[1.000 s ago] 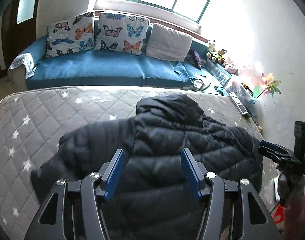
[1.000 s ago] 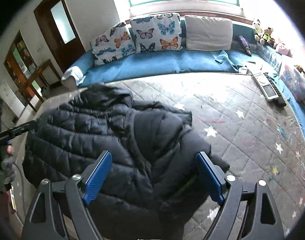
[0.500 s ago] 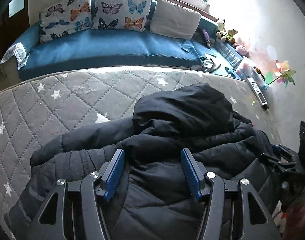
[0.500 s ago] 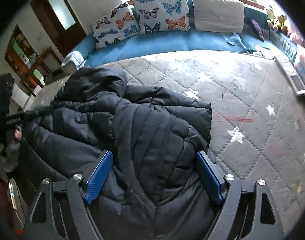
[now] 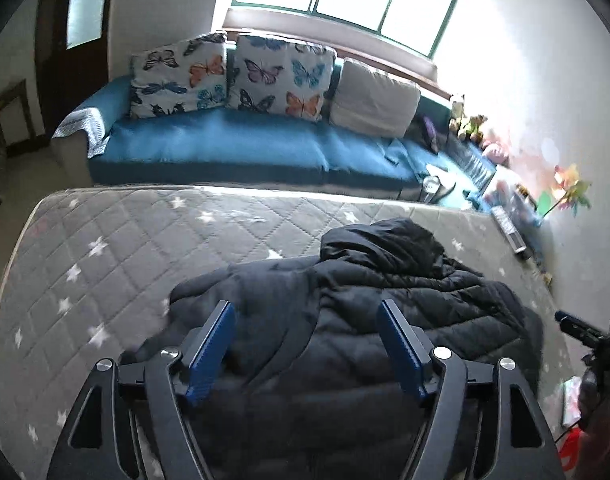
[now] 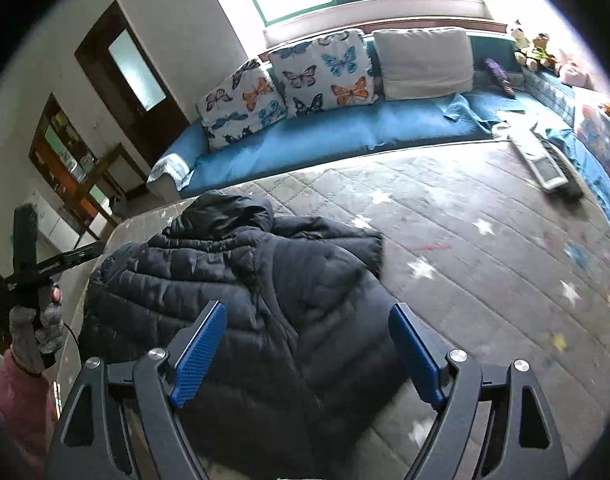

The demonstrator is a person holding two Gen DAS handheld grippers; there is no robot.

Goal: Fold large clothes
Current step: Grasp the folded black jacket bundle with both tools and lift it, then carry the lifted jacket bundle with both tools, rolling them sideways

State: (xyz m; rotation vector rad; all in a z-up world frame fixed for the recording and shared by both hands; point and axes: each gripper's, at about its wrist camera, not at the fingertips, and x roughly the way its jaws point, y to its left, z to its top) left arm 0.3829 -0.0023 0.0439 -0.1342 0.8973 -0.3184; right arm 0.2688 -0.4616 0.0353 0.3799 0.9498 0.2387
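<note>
A black hooded puffer jacket (image 5: 369, 304) lies on the grey star-patterned mattress (image 5: 117, 256), hood pointing to the sofa, both sleeves folded in over the body. It also shows in the right wrist view (image 6: 245, 280). My left gripper (image 5: 307, 326) is open and empty, held above the jacket's near left part. My right gripper (image 6: 307, 328) is open and empty, held above the jacket's near right part. The right gripper shows at the right edge of the left wrist view (image 5: 585, 332); the left one shows at the left edge of the right wrist view (image 6: 57, 264).
A blue sofa (image 5: 233, 148) with butterfly cushions (image 5: 273, 72) runs along the mattress's far side under a window. Remote controls (image 6: 545, 164) lie at the mattress's far right corner. Soft toys (image 6: 533, 44) sit at the right. A wall stands close on the right.
Both grippers have pulled back and up from the jacket after dipping close to it. The right sleeve, spread out a second ago, now lies folded over the body.
</note>
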